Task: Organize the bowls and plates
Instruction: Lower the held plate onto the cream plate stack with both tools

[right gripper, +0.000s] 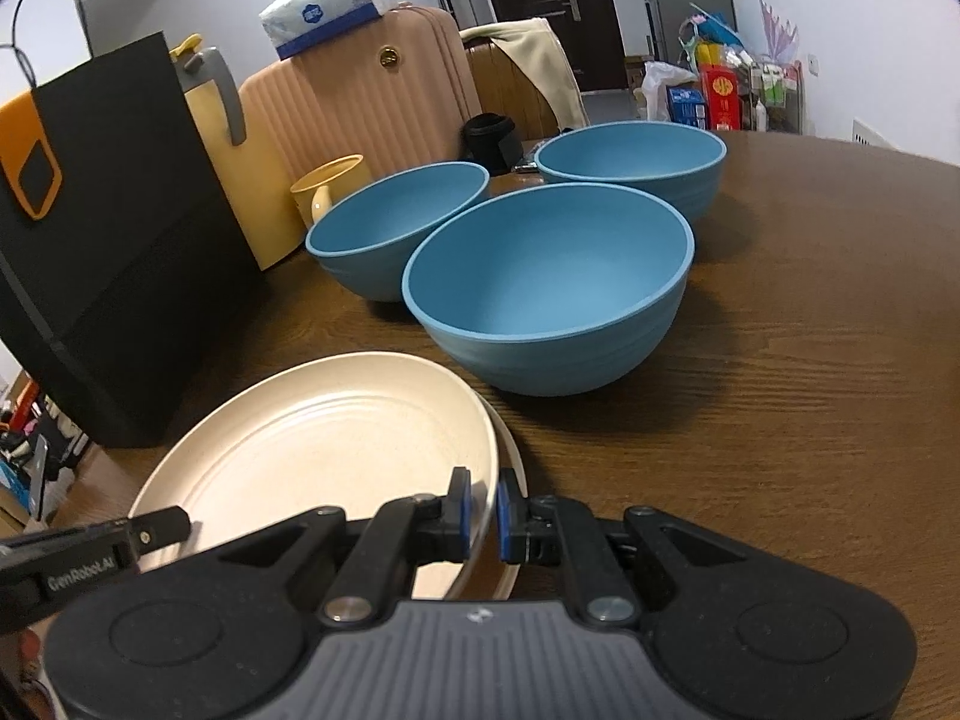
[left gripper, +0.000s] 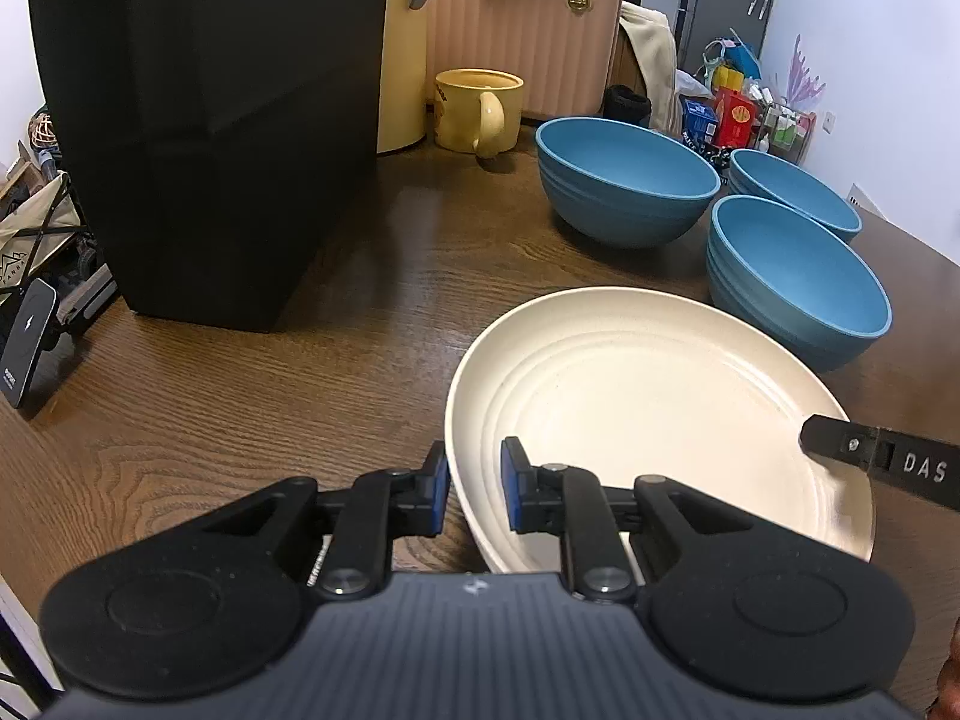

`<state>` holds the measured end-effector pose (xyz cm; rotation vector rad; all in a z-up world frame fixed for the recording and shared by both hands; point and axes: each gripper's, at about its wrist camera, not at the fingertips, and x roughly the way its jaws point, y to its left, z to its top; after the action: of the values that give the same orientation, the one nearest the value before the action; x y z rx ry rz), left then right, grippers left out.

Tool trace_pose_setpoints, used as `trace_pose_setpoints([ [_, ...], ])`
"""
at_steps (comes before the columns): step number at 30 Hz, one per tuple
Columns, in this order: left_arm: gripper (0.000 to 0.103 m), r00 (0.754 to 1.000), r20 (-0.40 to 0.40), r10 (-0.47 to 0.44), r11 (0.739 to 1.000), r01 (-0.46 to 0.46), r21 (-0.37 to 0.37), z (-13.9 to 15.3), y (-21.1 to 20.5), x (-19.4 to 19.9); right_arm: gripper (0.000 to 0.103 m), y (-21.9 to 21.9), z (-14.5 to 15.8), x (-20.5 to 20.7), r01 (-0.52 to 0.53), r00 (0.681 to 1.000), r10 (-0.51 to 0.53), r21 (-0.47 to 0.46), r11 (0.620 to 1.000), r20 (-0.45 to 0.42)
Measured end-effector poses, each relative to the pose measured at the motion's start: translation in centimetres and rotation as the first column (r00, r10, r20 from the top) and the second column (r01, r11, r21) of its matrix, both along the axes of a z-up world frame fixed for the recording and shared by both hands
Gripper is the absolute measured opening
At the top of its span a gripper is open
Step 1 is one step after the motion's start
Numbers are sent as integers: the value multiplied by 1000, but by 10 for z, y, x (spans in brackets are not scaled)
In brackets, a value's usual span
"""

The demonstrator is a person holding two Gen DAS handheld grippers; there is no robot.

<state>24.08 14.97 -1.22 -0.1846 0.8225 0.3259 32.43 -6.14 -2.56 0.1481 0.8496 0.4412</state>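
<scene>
A cream ribbed plate (left gripper: 648,414) is held at two sides. My left gripper (left gripper: 476,486) is shut on its near left rim, one blue pad outside and one inside. My right gripper (right gripper: 483,516) is shut on the opposite rim of the same plate (right gripper: 312,456). The rim of a second cream plate (right gripper: 511,462) shows just beneath it. Three blue bowls stand apart on the table beyond the plates: a near bowl (right gripper: 546,282), a left bowl (right gripper: 396,228) and a far bowl (right gripper: 630,156). All three look empty.
A tall black bag (left gripper: 210,120) stands at the left of the brown wooden table (left gripper: 240,396). Behind it are a cream jug (left gripper: 399,60) and a yellow mug (left gripper: 474,111). A pink suitcase (left gripper: 522,30) stands past the table's far edge. Bare wood lies right of the bowls (right gripper: 810,360).
</scene>
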Motion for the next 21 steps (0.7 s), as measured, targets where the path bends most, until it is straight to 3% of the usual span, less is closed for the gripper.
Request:
trace_pose_setpoints([
  [11, 18, 1000, -8, 6, 1000, -6, 16, -1, -3, 1, 18, -2, 4, 1, -12, 999, 13, 24, 1000, -34],
  [21, 18, 1000, -13, 9, 1000, -9, 22, -4, -6, 2, 20, -9, 7, 5, 1, 998, 3, 59, 998, -64],
])
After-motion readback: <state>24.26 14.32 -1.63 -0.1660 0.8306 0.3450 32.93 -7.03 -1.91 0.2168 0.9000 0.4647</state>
